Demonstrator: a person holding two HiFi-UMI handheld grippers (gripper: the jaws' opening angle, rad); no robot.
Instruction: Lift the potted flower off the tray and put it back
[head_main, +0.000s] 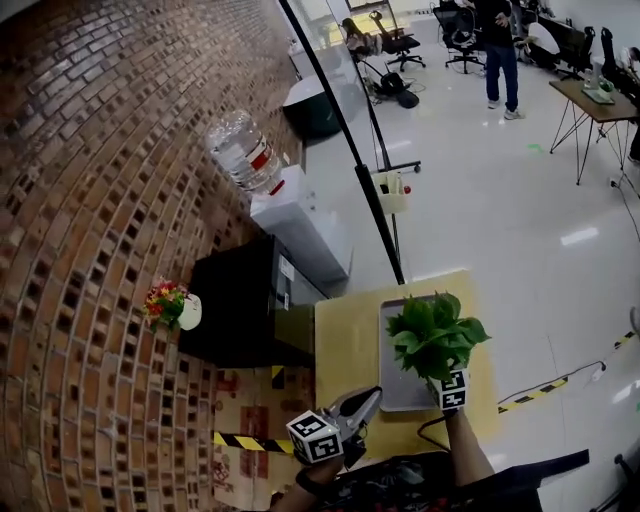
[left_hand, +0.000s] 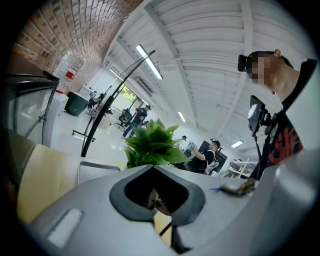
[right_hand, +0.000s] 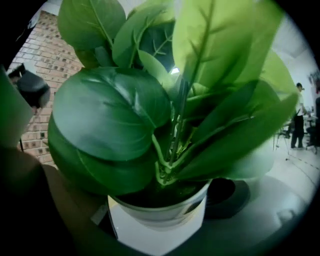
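Left of scene: curved red-brown brick wall (head_main: 90, 200), rough, pale mortar lines. Right and far: glossy white floor (head_main: 500, 220), office chairs and a standing person far off.

Against the wall: black box-shaped cabinet (head_main: 240, 300), matte. Just beyond it a white water dispenser (head_main: 300, 225) with a clear ribbed bottle (head_main: 243, 150) on top.

Near centre: pale yellow rectangular table (head_main: 345, 340), smooth top. On its right half a grey tray (head_main: 395, 390), rectangular, rounded corners, shallow rim, long side running near to far.

Potted flower (head_main: 435, 335) over the near right part of the tray; contact between pot and tray not readable. Upright, long axis vertical, stems rising from the pot and broad leaves fanned upward and outward. Leaves glossy, deep to light green, oval, veined. Pot (right_hand: 157, 225) white, smooth, tapered, with a flat-faceted front.

Right gripper (head_main: 450, 385) at the near side of the plant, jaws clamped on the pot, leaves filling its view.

Left gripper (head_main: 366, 399) at the near edge of the table, left of the tray, grey jaws closed together on nothing, pointed far and right toward the plant.

On the cabinet's left end: small white pot of red and yellow flowers (head_main: 170, 303).
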